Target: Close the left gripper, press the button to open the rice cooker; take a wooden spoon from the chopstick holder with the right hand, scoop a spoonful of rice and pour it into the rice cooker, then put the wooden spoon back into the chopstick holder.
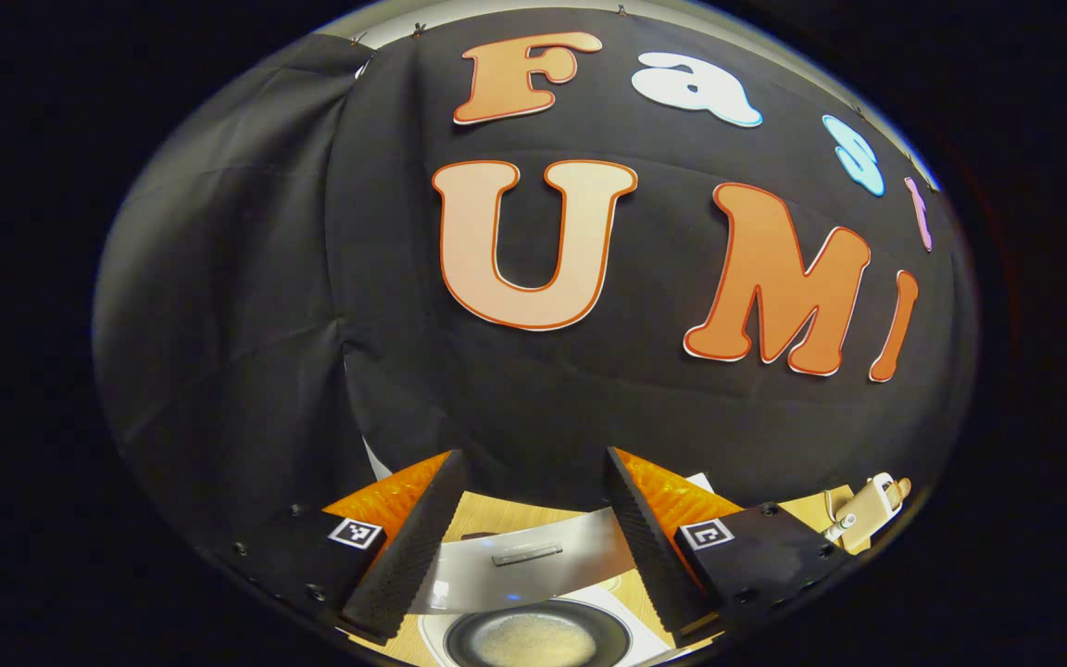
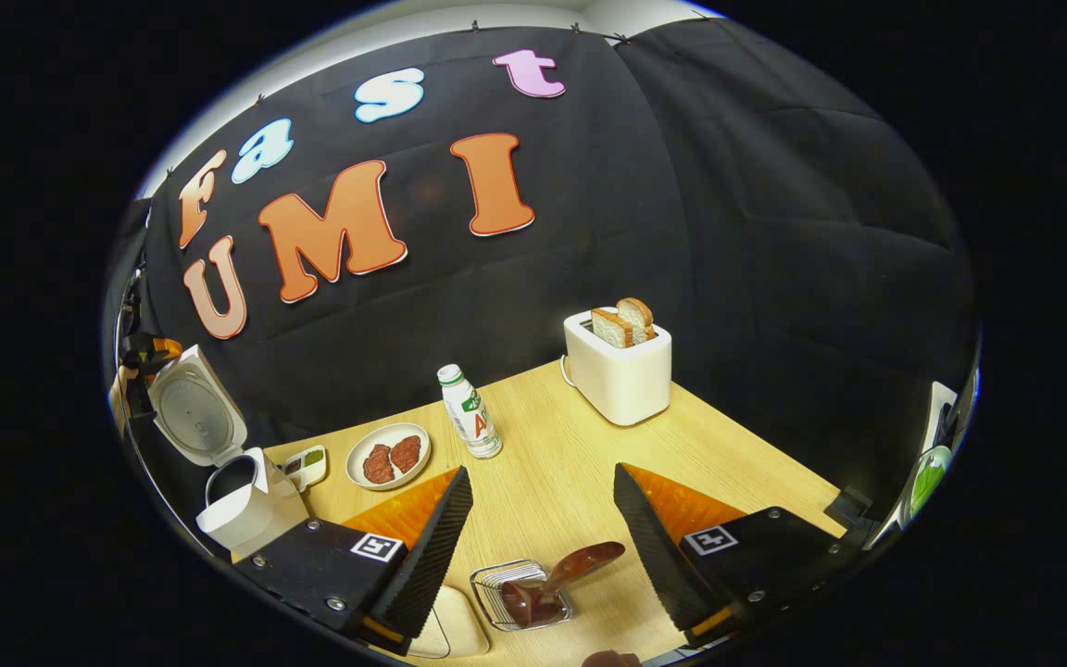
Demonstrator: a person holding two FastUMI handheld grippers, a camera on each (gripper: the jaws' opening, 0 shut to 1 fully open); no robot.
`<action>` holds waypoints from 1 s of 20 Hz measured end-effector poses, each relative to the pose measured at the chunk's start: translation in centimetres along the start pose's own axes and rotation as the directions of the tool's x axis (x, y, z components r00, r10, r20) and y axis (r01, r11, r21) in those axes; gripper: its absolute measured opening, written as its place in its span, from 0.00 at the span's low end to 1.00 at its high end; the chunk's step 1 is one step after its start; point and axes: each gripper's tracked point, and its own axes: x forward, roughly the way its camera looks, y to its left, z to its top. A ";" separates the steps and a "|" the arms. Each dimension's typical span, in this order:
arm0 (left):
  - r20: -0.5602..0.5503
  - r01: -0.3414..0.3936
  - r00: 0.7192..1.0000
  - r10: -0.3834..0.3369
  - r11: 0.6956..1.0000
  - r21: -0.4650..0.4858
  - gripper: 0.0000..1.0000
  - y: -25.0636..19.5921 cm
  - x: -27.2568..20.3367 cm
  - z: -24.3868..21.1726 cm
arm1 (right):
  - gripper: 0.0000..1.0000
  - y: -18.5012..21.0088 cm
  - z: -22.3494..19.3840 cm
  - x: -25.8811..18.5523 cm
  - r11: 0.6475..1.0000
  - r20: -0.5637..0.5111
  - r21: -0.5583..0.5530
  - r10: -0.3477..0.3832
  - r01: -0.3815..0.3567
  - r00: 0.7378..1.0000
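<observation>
In the left gripper view the white rice cooker (image 1: 631, 622) is just below me with its lid (image 1: 524, 556) raised. Pale rice lies in its dark inner pot (image 1: 533, 639). My left gripper (image 1: 532, 454) hangs open above it, holding nothing. In the right gripper view the cooker (image 2: 251, 505) stands at the far left of the table with its lid (image 2: 195, 412) up. A dark wooden spoon (image 2: 557, 579) rests in a wire chopstick holder (image 2: 496, 585) near the front. My right gripper (image 2: 541, 471) is open just above the holder, its fingers on either side of the spoon and apart from it.
On the wooden table (image 2: 571, 463) are a white toaster (image 2: 617, 371) with two bread slices, a small bottle (image 2: 470, 415), a plate (image 2: 388, 454) with two reddish patties and a small dish (image 2: 305, 466). A pale object (image 2: 450, 630) lies left of the holder. A tan-and-white object (image 1: 867, 509) sits at the right.
</observation>
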 end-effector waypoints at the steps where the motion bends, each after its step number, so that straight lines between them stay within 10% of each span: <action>1: -0.001 0.008 1.000 -0.008 1.000 0.000 1.00 -0.2 -0.8 -0.2 | 0.95 0.1 0.0 -0.2 1.000 -0.001 -0.001 0.006 -0.006 1.000; 20: -0.114 0.026 0.993 -0.025 1.000 0.008 1.00 -5.9 -11.6 -19.5 | 0.94 -0.4 -1.7 -2.5 0.987 -0.043 -0.013 0.159 -0.159 0.986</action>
